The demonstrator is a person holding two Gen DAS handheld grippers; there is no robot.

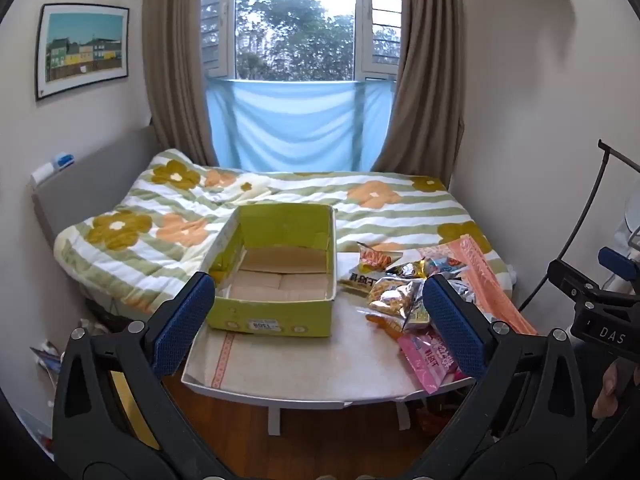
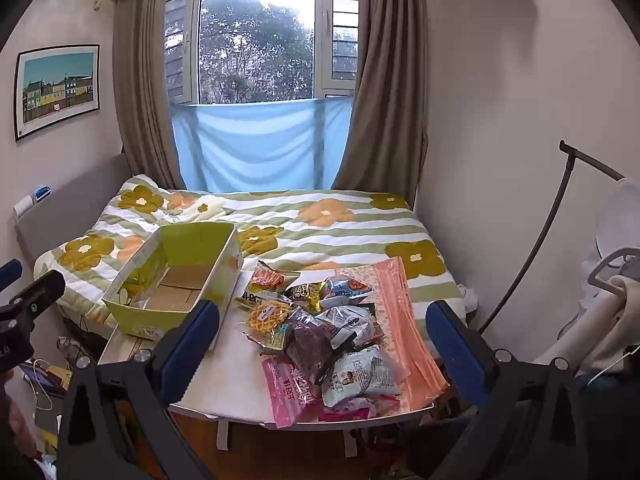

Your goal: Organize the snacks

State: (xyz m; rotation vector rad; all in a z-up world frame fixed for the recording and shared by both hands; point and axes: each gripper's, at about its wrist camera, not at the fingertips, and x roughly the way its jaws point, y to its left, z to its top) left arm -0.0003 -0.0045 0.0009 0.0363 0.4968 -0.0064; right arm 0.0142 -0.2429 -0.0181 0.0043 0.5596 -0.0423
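Observation:
An empty green cardboard box (image 1: 276, 316) stands on the left of a small white table (image 1: 304, 364); it also shows in the right wrist view (image 2: 132, 316). A pile of snack packets (image 1: 404, 300) lies on the table's right half, also seen in the right wrist view (image 2: 328, 328), with a pink packet (image 2: 292, 388) at the front. My left gripper (image 1: 320, 320) is open and empty, held back from the table in front of the box. My right gripper (image 2: 324, 340) is open and empty, held back in front of the snack pile.
A bed with a flowered quilt (image 1: 280, 200) lies right behind the table. A pink cloth (image 2: 404, 320) lies under the snacks at the table's right edge. Walls close in on both sides. A black stand (image 2: 540, 240) leans at the right. Clutter lies on the floor at the left (image 2: 44, 380).

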